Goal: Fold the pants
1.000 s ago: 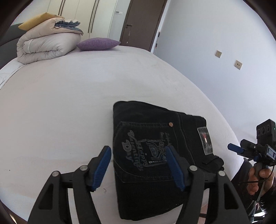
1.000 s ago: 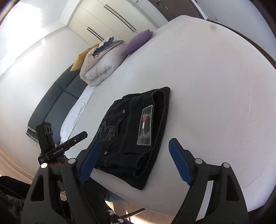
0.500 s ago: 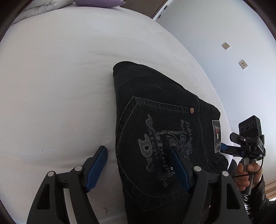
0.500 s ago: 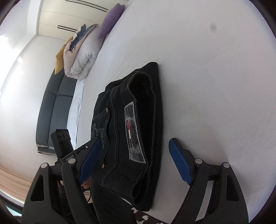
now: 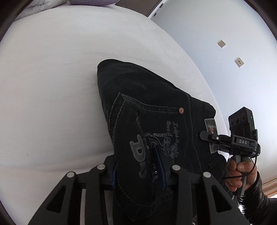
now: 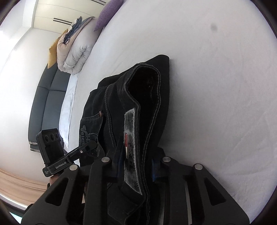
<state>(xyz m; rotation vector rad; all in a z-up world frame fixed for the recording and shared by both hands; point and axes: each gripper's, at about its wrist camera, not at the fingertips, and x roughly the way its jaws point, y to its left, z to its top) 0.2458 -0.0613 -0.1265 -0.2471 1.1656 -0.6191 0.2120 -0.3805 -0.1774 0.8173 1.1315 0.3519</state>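
Observation:
The folded black jeans (image 5: pixel 147 107) lie on the white bed near its front edge, back pocket with grey embroidery facing up. My left gripper (image 5: pixel 138 166) is shut on the near pocket end of the jeans. My right gripper (image 6: pixel 136 162) is shut on the waistband end, by the grey leather patch (image 6: pixel 131 138). The jeans (image 6: pixel 147 90) bunch up between the blue pads. The right gripper also shows in the left wrist view (image 5: pixel 225 138), at the patch. The left gripper also shows in the right wrist view (image 6: pixel 81 148).
The white bed (image 5: pixel 52 86) stretches far ahead. A rolled duvet (image 6: pixel 76 52) and a purple pillow (image 6: pixel 107 13) lie at its far end. A dark sofa (image 6: pixel 45 97) stands beside the bed. A wall with sockets (image 5: pixel 238 62) is on the right.
Both grippers have moved in onto the near edge of the jeans and closed on them, the left at the pocket, the right at the waistband. The fabric now bunches between the pads.

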